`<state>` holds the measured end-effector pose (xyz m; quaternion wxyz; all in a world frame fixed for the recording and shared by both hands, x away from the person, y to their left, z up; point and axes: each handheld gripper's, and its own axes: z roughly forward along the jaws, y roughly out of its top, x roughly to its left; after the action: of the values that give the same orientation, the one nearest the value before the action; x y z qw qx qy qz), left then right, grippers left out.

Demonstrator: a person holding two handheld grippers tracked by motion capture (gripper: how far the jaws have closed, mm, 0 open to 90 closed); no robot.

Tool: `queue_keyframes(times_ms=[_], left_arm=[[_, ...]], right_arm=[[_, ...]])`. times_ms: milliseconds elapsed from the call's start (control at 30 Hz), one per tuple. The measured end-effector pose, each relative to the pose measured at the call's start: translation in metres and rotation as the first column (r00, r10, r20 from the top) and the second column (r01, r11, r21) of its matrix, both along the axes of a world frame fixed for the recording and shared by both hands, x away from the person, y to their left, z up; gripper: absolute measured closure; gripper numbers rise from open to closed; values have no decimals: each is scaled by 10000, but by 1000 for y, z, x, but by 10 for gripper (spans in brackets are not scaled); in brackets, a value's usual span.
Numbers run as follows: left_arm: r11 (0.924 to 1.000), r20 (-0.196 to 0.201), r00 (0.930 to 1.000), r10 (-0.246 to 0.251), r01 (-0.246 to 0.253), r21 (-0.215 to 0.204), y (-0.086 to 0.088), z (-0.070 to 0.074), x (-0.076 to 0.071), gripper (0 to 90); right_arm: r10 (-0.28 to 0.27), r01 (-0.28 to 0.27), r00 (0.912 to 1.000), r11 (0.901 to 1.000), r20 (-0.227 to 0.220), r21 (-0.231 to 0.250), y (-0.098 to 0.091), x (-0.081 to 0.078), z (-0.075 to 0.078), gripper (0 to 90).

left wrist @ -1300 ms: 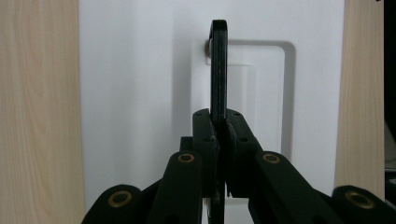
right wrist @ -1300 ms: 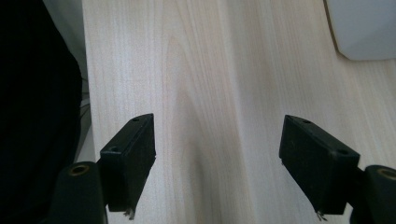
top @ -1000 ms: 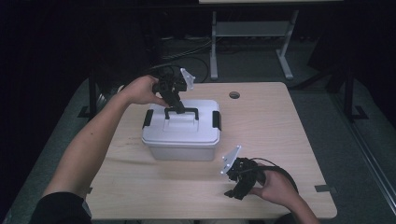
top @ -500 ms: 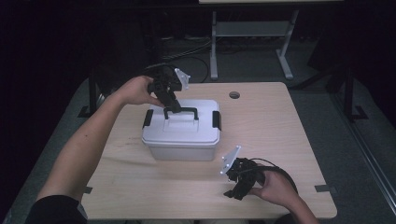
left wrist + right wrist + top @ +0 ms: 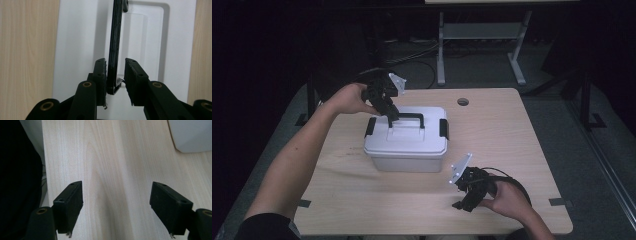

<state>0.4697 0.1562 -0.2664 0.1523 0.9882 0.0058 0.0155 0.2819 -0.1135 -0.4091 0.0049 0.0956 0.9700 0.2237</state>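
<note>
Left gripper view: left gripper [image 5: 115, 75] straddles the black handle [image 5: 115, 45] of the white box [image 5: 406, 142], which sits mid-table [image 5: 512, 130]. Jaws have just been opening; one pad looks to touch the handle, a gap shows at the other, so no grip now. Judgement: release in hand. Best to open wider, then lift straight off so the handle isn't snagged. Right gripper [image 5: 464, 192] rests near the table's front edge, jaws wide, nothing between.

White lidded box [image 5: 406, 148] with raised black handle [image 5: 406, 118] sits mid-table, latches closed.
</note>
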Motion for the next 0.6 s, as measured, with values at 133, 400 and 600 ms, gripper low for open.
queue_keyframes(times_ms=[133, 400, 600], left_arm=[[9999, -14, 9999, 148, -148, 14, 5, 0, 1, 705], [9996, -40, 9996, 286, -286, -58, 14, -1, 1, 697], [9987, -55, 9988, 488, -489, -127, 21, -3, 0, 658]], right_arm=[[1, -1, 10000, 10000, -8, 8, 0, 1, 0, 261], [-132, 132, 9999, 9999, -9, 48, -4, 3, 1, 260], [-204, 204, 9998, 9998, 21, 4, -5, 5, 3, 258]])
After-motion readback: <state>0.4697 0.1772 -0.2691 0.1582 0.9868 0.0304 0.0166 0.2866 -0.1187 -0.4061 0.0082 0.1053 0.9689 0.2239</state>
